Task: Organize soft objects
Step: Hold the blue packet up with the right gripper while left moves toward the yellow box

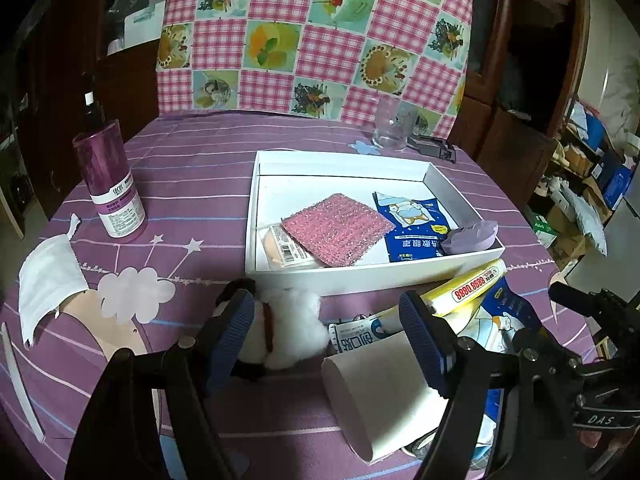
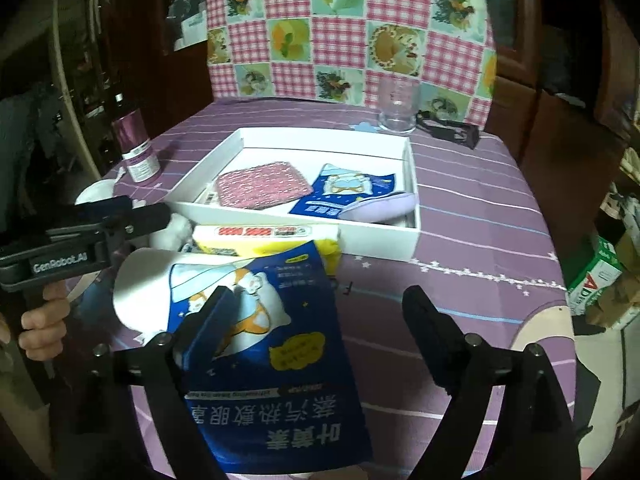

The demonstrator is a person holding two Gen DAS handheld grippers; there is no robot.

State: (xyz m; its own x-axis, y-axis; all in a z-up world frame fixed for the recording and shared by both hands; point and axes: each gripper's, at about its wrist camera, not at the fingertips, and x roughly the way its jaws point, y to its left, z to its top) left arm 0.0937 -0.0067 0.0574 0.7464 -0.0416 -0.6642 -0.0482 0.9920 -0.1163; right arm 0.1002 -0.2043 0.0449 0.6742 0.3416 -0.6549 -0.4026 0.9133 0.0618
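On left hand-held gripper [image 2: 140, 216]: "GenRobot.AI"

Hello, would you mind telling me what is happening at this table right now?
A person with a gripper in each hand is sorting soft items into a white box, which already holds a pink cloth, a blue packet and a purple pad. The right gripper stands open over another blue eye-mask packet lying on the table. The left gripper is open near a white plush toy.
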